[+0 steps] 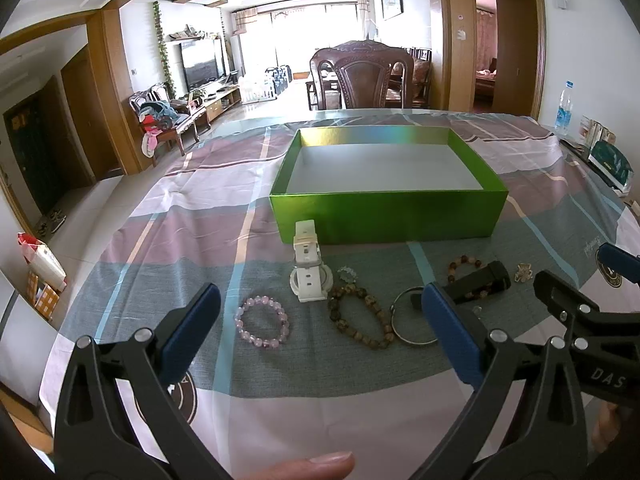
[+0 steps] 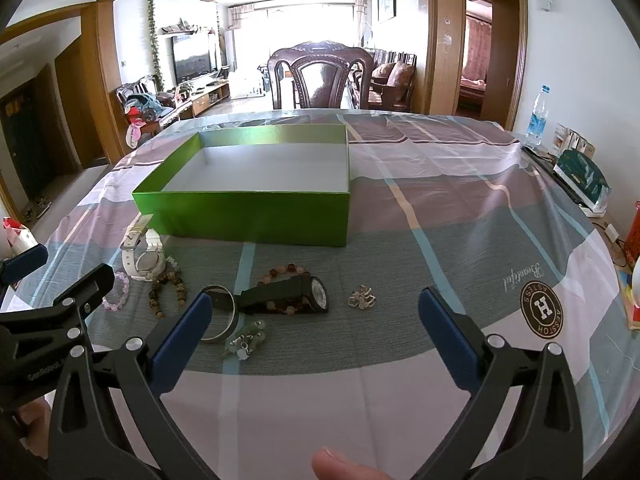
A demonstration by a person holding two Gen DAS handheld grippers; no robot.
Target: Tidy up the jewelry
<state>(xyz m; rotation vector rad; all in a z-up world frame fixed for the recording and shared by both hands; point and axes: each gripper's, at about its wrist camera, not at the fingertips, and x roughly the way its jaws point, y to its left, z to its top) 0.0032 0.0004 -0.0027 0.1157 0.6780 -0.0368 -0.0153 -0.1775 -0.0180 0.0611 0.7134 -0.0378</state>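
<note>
An empty green box (image 1: pixel 384 216) (image 2: pixel 248 220) stands on the table. In front of it lie a white watch (image 1: pixel 308 272) (image 2: pixel 142 254), a pink bead bracelet (image 1: pixel 262 322) (image 2: pixel 118 292), a brown bead bracelet (image 1: pixel 360 312) (image 2: pixel 168 288), a silver bangle (image 1: pixel 412 320) (image 2: pixel 222 314), a black watch (image 1: pixel 480 282) (image 2: pixel 288 296) over a reddish bead bracelet (image 2: pixel 280 272), a metal brooch (image 2: pixel 362 298) (image 1: pixel 524 272) and a pale green charm (image 2: pixel 246 342). My left gripper (image 1: pixel 320 312) is open above the near jewelry. My right gripper (image 2: pixel 316 312) is open, near the black watch.
A plaid cloth (image 1: pixel 200 208) covers the table. A water bottle (image 2: pixel 538 118), packets and a green pouch (image 2: pixel 584 180) sit at the far right edge. A wooden chair (image 1: pixel 362 76) stands behind the table.
</note>
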